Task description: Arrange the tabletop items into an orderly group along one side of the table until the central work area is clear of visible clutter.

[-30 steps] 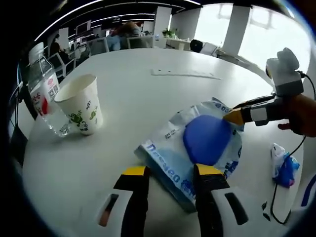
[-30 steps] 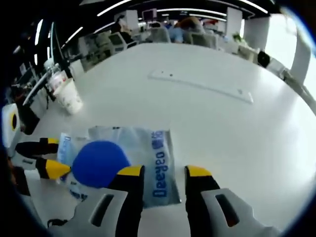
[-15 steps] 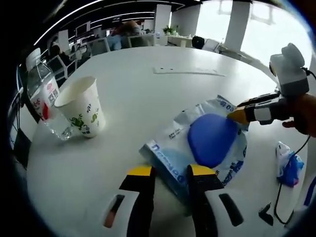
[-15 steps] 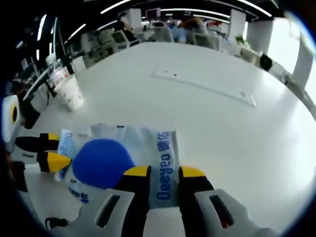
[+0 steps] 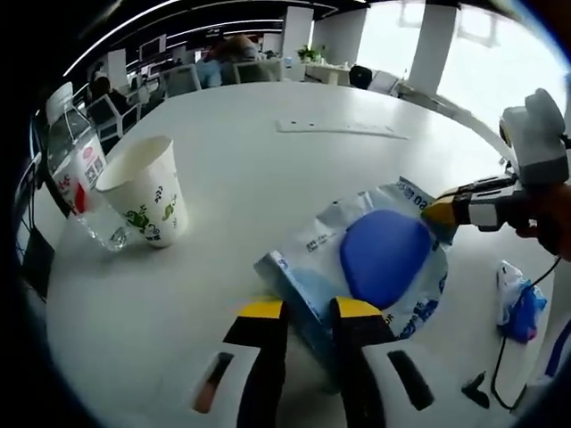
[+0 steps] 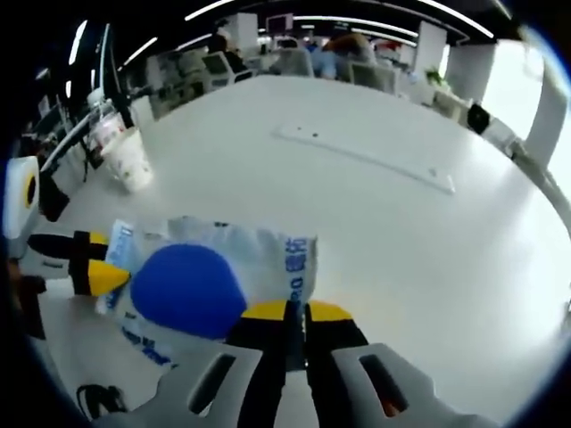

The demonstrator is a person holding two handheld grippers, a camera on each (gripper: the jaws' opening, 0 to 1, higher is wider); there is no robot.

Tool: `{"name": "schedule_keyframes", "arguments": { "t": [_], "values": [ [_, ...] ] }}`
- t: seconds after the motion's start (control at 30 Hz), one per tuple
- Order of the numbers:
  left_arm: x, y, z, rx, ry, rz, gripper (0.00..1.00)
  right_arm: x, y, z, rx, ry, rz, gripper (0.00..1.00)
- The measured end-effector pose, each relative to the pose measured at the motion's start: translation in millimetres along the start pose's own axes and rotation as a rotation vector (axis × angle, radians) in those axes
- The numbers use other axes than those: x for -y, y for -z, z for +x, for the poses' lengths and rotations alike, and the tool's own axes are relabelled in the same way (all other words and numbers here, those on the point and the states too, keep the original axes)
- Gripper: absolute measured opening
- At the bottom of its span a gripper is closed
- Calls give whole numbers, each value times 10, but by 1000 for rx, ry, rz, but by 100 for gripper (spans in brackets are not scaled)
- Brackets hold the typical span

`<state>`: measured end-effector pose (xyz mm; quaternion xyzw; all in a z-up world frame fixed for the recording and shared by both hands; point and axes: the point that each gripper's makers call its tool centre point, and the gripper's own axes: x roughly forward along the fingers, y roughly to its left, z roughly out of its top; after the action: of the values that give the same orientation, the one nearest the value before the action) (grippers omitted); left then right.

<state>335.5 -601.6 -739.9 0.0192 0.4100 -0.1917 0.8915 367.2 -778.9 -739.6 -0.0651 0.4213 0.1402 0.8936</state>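
With the right tongs (image 6: 295, 311) clenched on one edge of the blue-and-white plastic packet (image 5: 375, 263) and the left tongs (image 5: 310, 309) nipping its opposite edge, both should lift evenly and carry it across the table (image 5: 268, 169) beside the paper cup (image 5: 145, 190) and bottle (image 5: 76, 178).

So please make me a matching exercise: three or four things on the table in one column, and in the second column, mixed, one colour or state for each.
Things:
1. paper cup
2. water bottle
3. plastic package
4. right gripper

Descriptions:
A. clear, with a red and white label
B. jaws closed on the edge of the package
C. white with a green leaf print, open top
D. pale blue wrapper with a dark blue round thing inside

Pairs: 1-C, 2-A, 3-D, 4-B
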Motion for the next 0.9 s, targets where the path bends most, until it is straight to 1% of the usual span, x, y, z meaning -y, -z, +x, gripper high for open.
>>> {"name": "schedule_keyframes", "arguments": {
  "t": [0.23, 0.37, 0.6, 0.9],
  "values": [
    [10, -10, -6, -3, 7, -5, 15, 8, 25, -55, -3, -9, 33, 0],
    [4, -60, -28, 16, 10, -27, 13, 11, 51, -86, -1, -11, 57, 0],
    [2, -105, -37, 24, 13, -21, 11, -15, 108, -167, -1, -20, 91, 0],
    [41, -182, -25, 33, 27, -18, 9, 3, 130, -233, 8, -18, 139, 0]
  ]
}}
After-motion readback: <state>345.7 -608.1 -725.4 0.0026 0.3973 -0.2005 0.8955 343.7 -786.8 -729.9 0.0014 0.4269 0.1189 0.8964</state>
